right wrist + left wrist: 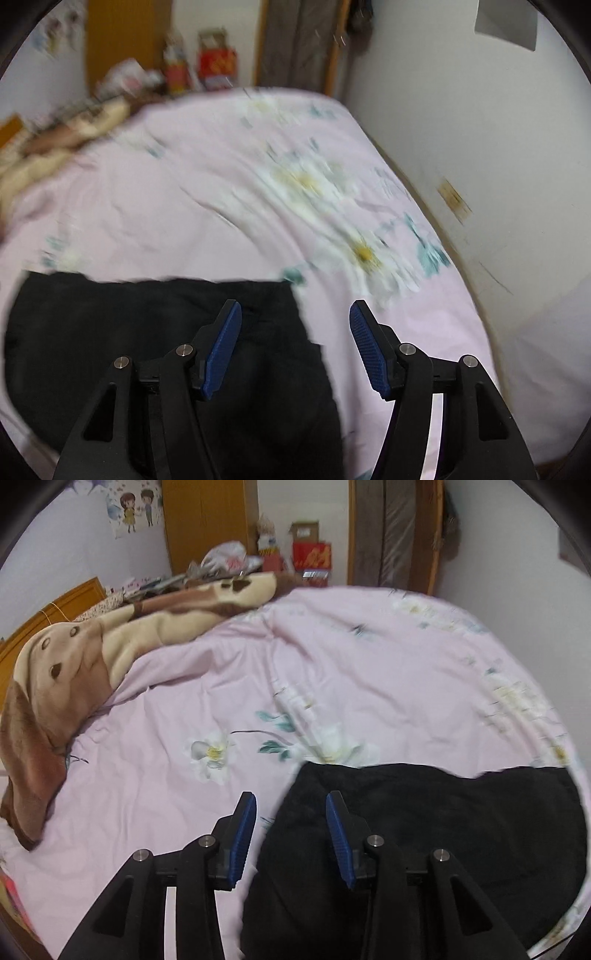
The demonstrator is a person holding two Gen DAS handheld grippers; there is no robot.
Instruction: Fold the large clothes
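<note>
Black fleecy garment [424,834] lying flat on the pink floral bedsheet [229,686], near the bed's near edge, toward the right-hand side by the white wall [480,129]. Far edge of the garment straight and tidy; left and right sides hanging in soft curves. Looks already doubled over once, though layers cannot be told apart in the dark cloth.

Left gripper [291,836] hovering over the garment's left edge, fingers narrowly apart, nothing between the blue ribbed pads. Right gripper [295,349] over the garment's right edge, fingers wide, likewise empty; cloth below, not pinched.

Step in hand, judged: a fold just laid down and let go. Next move likely calls for regrasping an edge or two corners, pinching through all layers, and carrying them across for another fold; thick nap may resist a shallow pinch.

Textures: garment matte, plush, light-swallowing; sheet thin, creased, printed with white flowers and green leaves. Brown-and-cream plush blanket [74,672] heaped along the bed's far left side. Right wrist view smeared with motion blur.
</note>
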